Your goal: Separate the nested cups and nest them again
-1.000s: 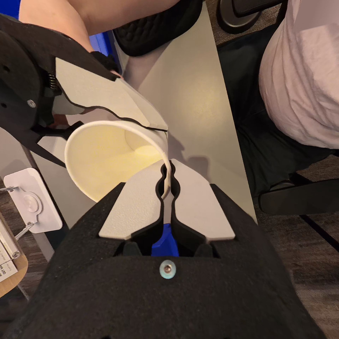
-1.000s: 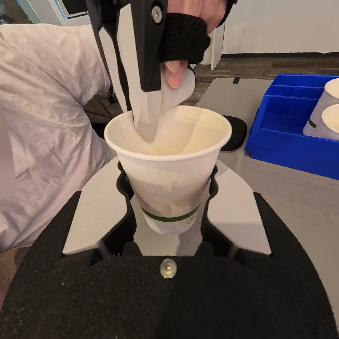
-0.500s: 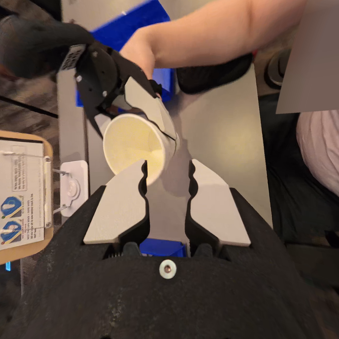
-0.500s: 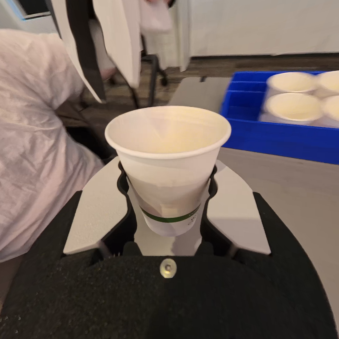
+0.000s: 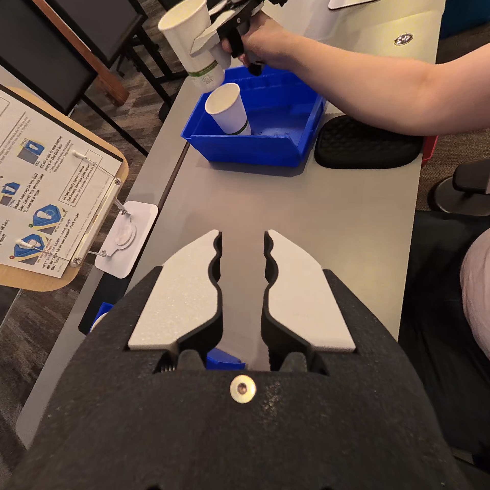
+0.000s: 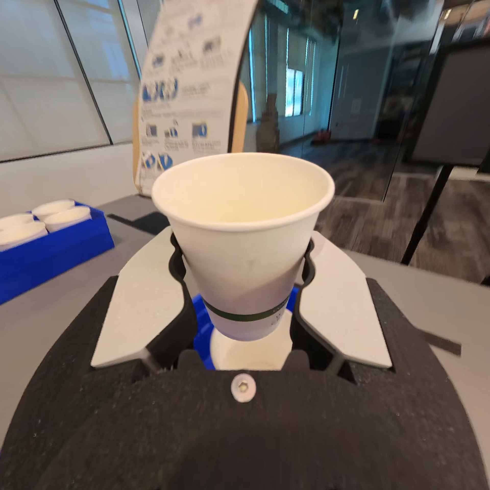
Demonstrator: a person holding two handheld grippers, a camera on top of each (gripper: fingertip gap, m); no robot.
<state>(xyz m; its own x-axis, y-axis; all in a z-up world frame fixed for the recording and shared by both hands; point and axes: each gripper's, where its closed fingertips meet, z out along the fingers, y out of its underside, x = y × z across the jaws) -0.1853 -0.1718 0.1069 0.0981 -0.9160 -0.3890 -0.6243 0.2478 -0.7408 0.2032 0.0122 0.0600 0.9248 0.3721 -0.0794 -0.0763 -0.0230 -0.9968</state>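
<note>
Paper cup, freed from the left gripper whose jaws now gape empty, hangs clamped in the right gripper above the cup in the bin at the counter's far edge, ready to nest.

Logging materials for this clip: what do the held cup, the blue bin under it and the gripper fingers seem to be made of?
Held cup: likely paper, matte white, with a rolled rim and a printed green band.
Blue bin: looks like moulded plastic, slightly glossy, with ribbed walls.
Right gripper fingers: pale grey, grainy matte faces on black edges, probably plastic.
</note>
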